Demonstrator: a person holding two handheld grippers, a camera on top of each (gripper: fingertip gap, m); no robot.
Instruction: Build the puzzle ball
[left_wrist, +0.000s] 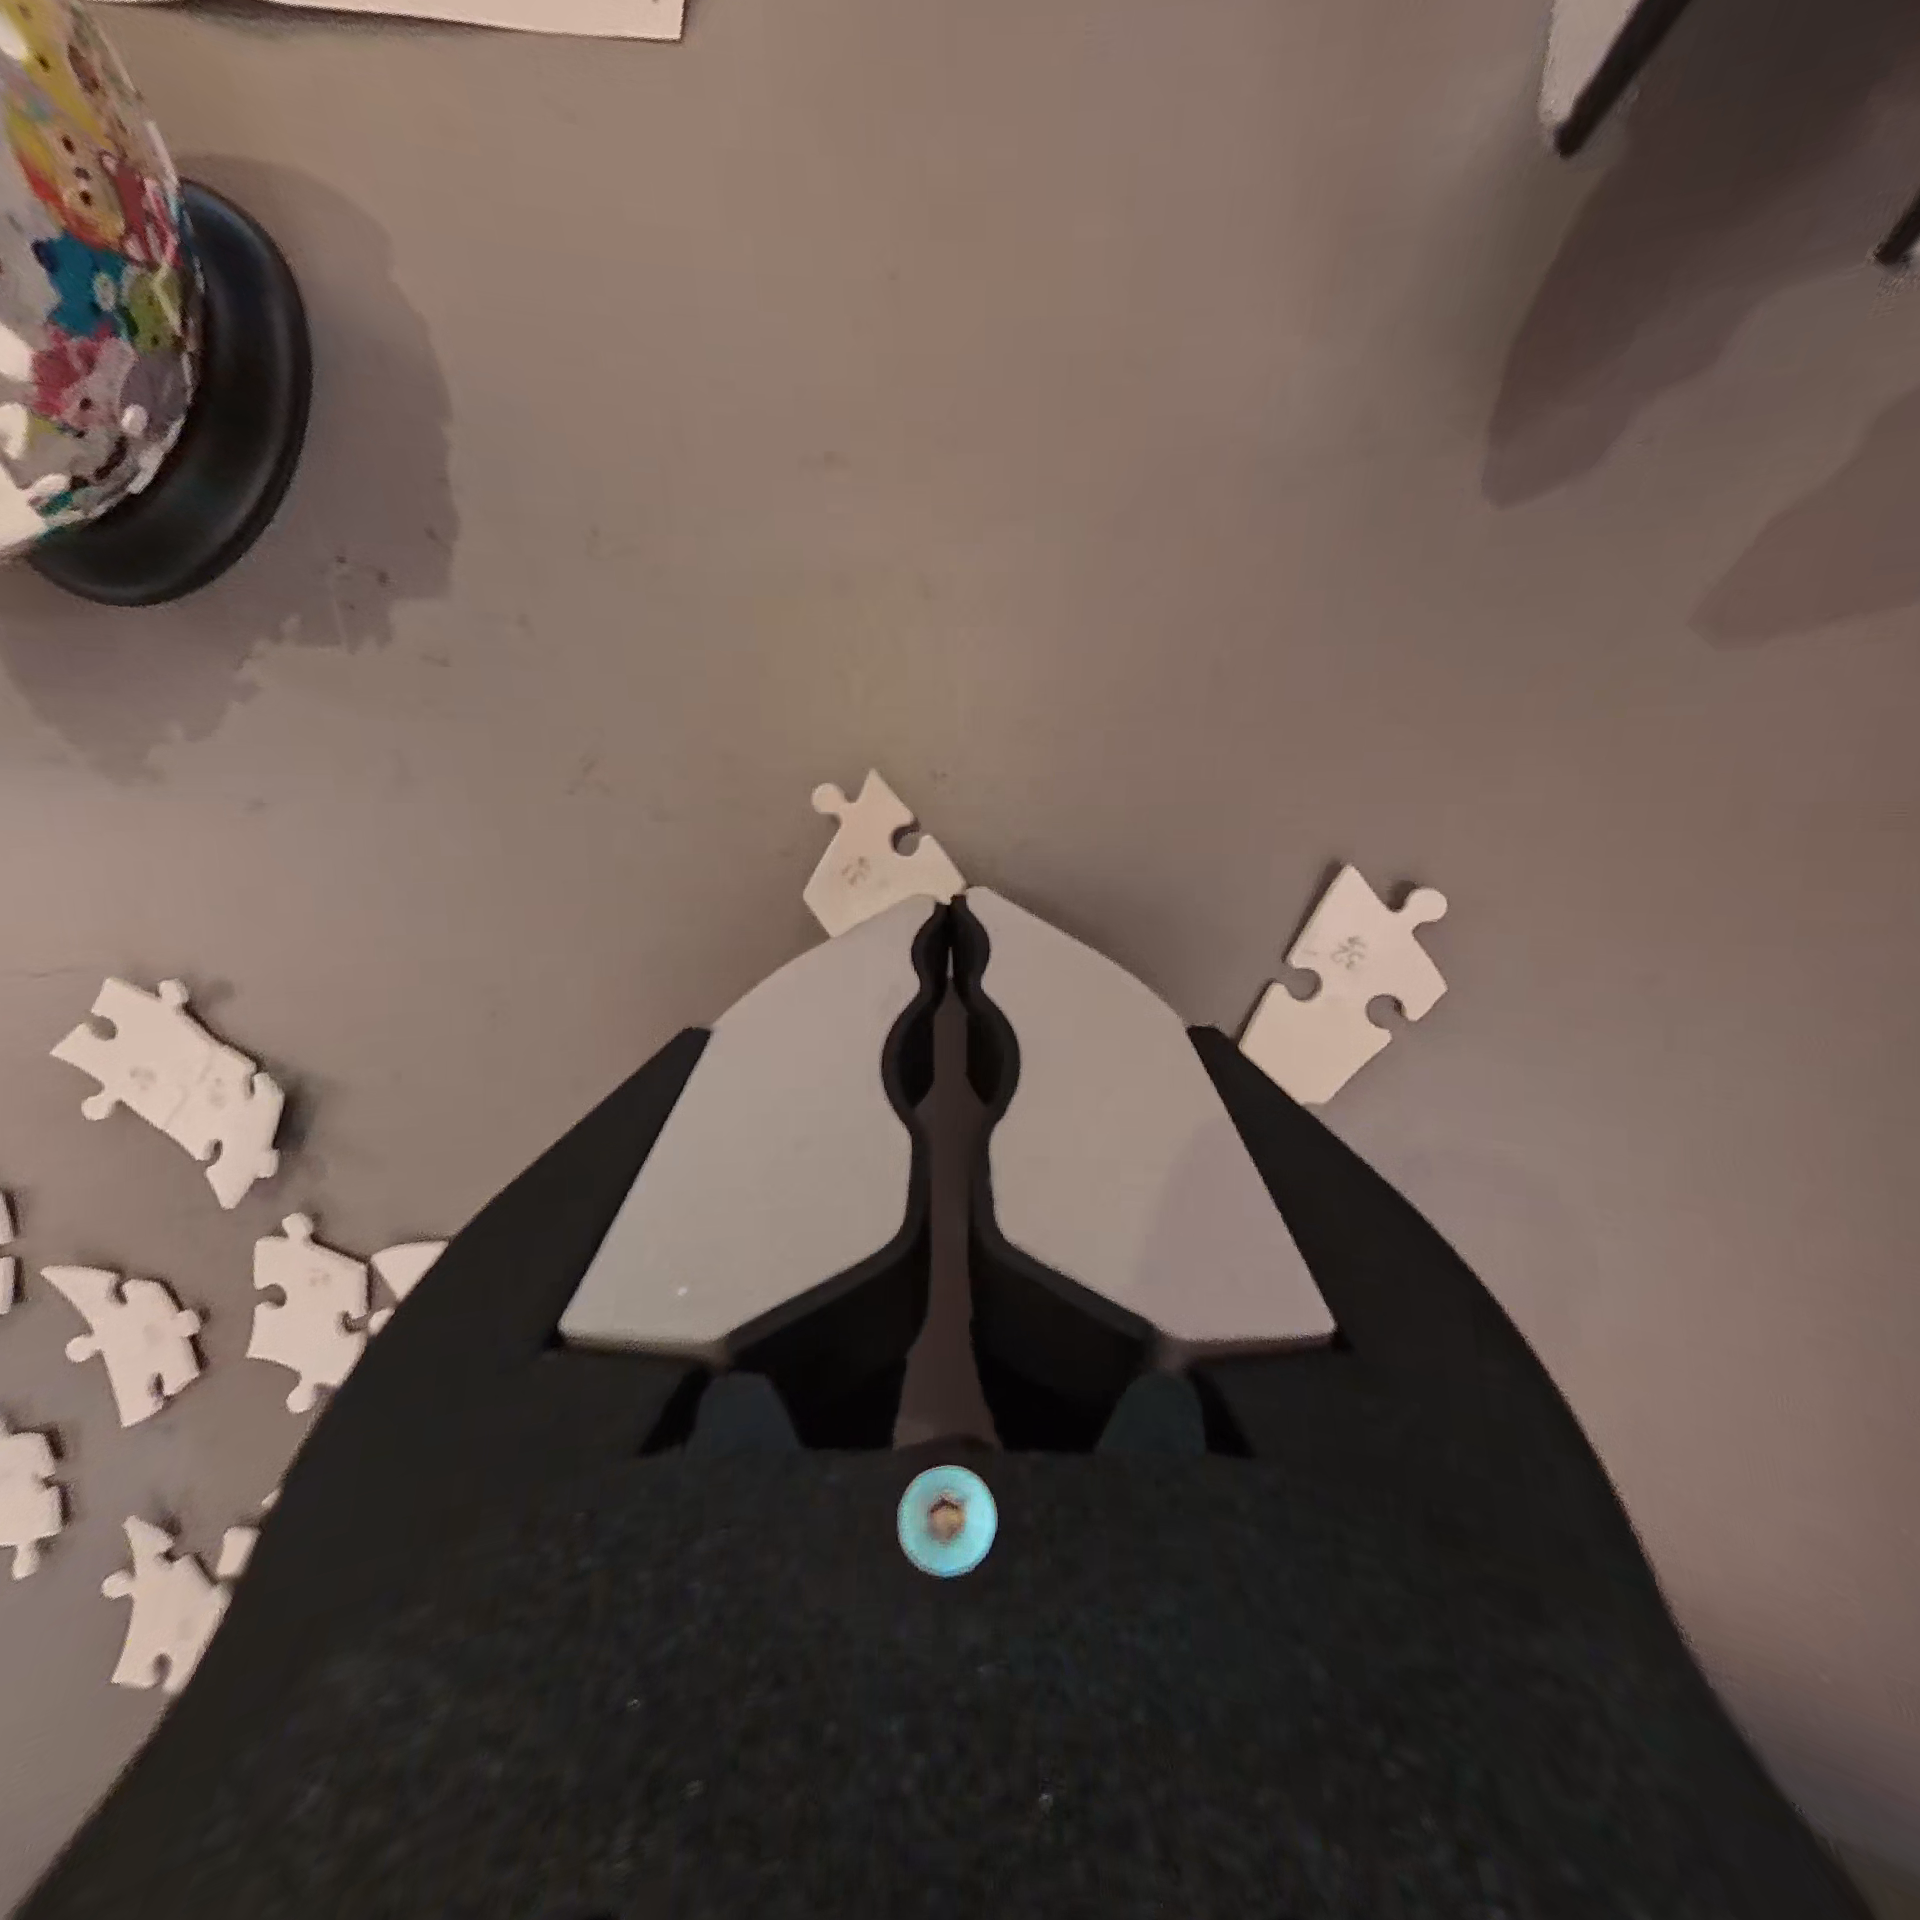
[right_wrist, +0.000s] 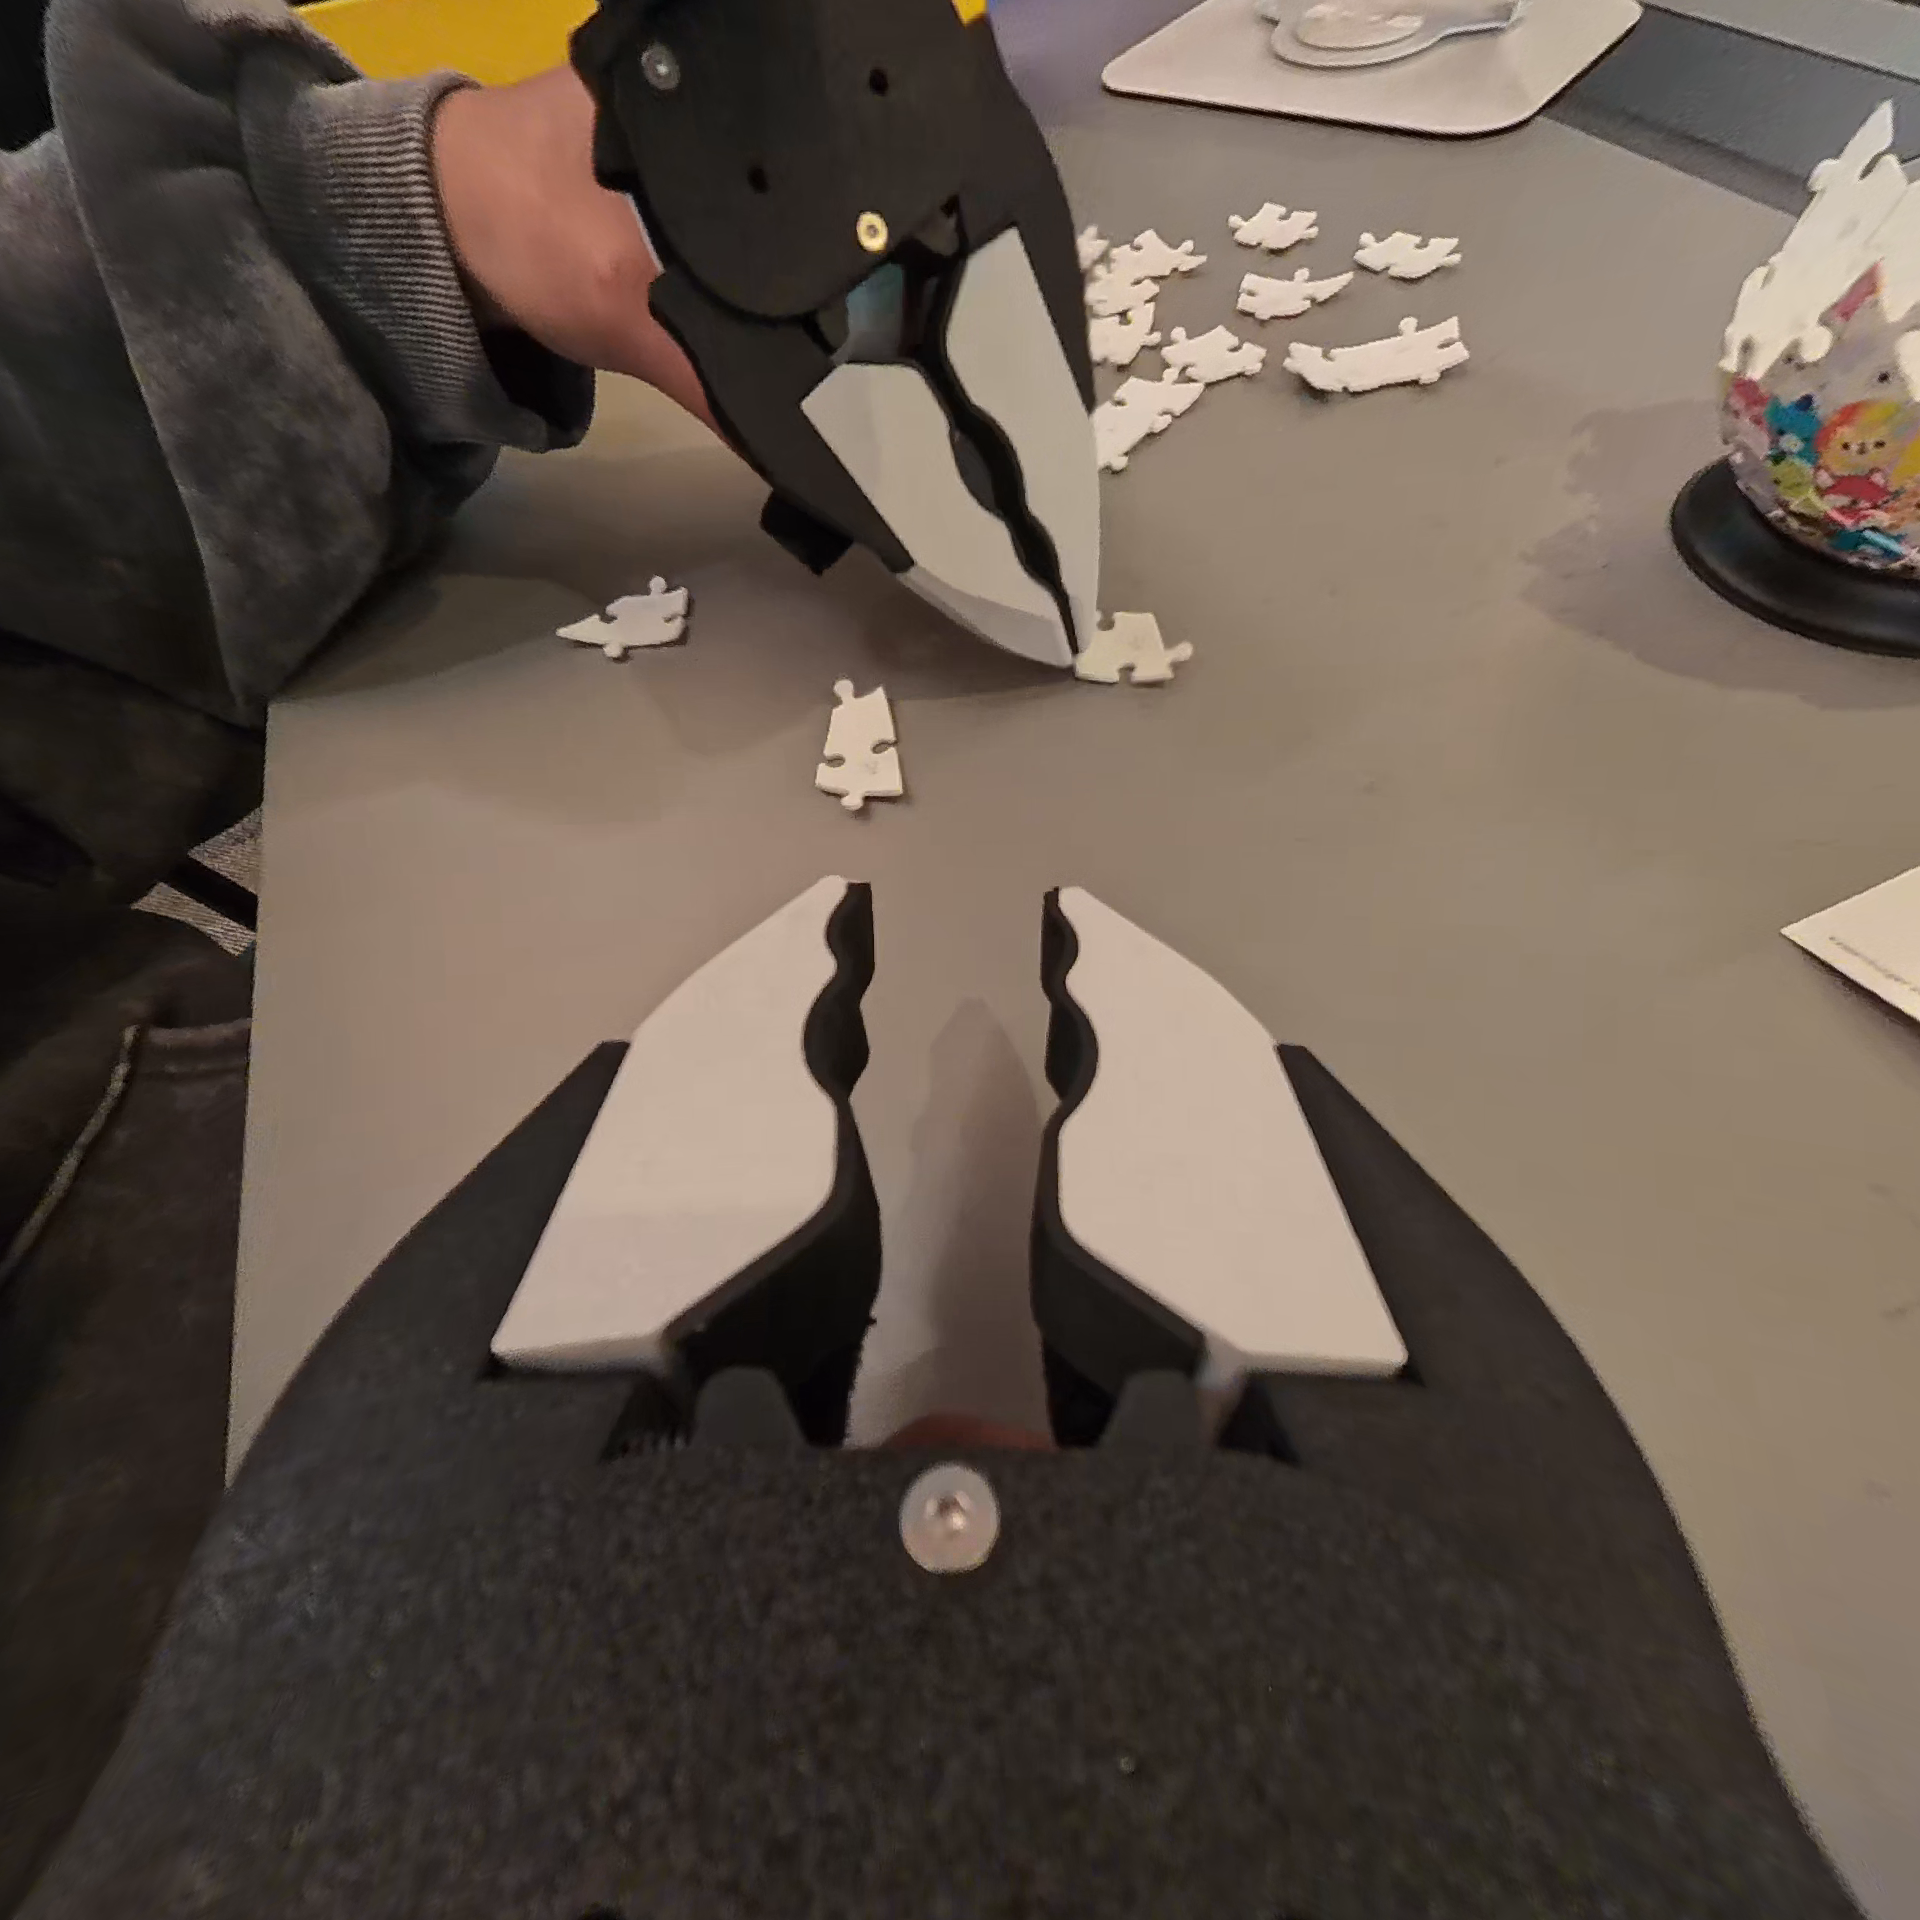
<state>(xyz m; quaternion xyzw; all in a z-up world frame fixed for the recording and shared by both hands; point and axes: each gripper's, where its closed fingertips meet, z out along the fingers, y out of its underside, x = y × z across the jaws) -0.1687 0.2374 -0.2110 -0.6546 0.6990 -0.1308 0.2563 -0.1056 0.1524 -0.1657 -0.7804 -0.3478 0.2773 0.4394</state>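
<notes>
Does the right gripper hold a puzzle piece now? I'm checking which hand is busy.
No, the right gripper is open with only bare grey table between its fingers, short of the nearest puzzle piece.

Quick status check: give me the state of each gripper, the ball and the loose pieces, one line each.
Left gripper: shut, tips down on the table at the edge of a piece.
Piece at the left tips: flat on the table, white side up.
Right gripper: open, empty.
Puzzle ball: partly built, open at the top, sitting on its black stand.
Loose pieces: scattered, white side up.
</notes>
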